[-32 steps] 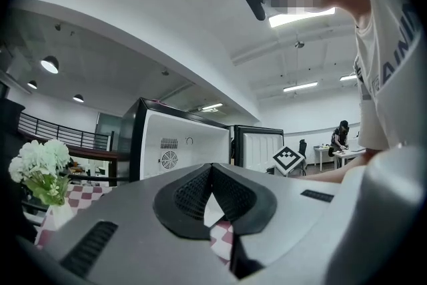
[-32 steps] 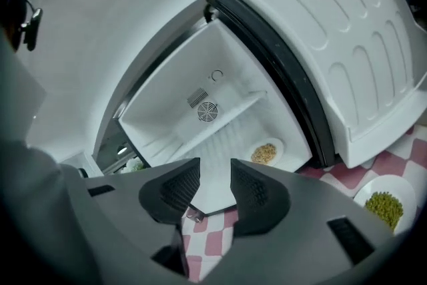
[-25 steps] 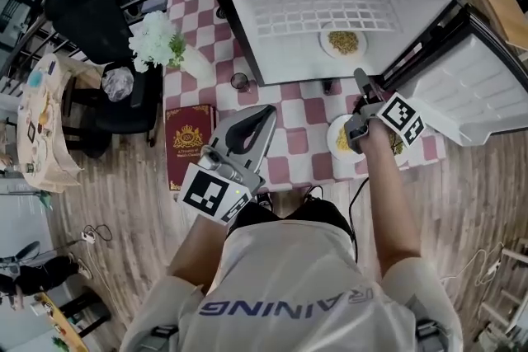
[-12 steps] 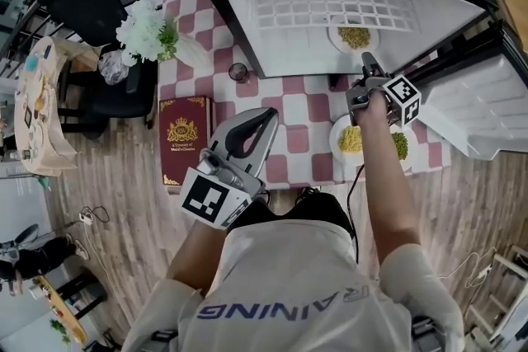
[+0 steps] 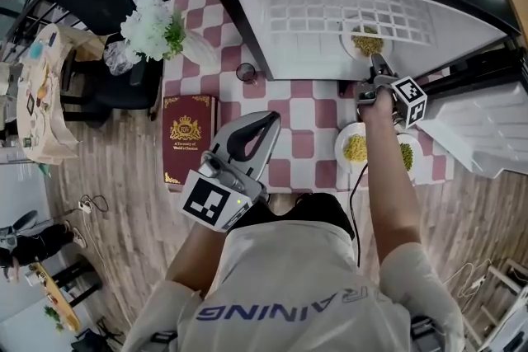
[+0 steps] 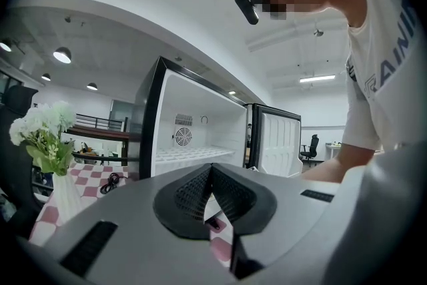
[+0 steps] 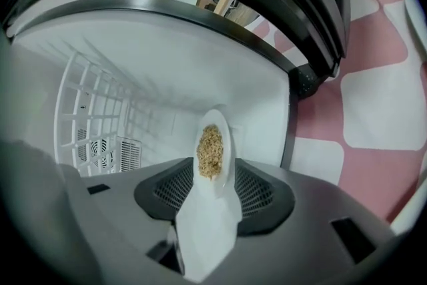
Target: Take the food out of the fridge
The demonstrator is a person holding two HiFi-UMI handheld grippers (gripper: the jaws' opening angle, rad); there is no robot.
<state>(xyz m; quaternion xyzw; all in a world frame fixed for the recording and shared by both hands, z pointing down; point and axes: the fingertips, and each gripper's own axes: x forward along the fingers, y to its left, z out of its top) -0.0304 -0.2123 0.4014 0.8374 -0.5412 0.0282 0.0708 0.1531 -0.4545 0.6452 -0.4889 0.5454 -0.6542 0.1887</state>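
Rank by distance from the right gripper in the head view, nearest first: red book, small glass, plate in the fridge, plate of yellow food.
From the right gripper:
1. plate in the fridge, between its jaws.
2. plate of yellow food, on the table, nearer the person.
3. small glass, to the gripper's left.
4. red book, far left, at the table edge.

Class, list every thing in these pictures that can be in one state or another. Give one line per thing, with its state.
Fridge door, open, swung to the right.
Plate in fridge, holds grainy food, rim between the right gripper's jaws.
Right gripper, shut on that plate's rim.
Left gripper, shut, empty, held away from the fridge.
Plate on table, out of the fridge, holds yellow and green food.
Book, closed, lying flat.
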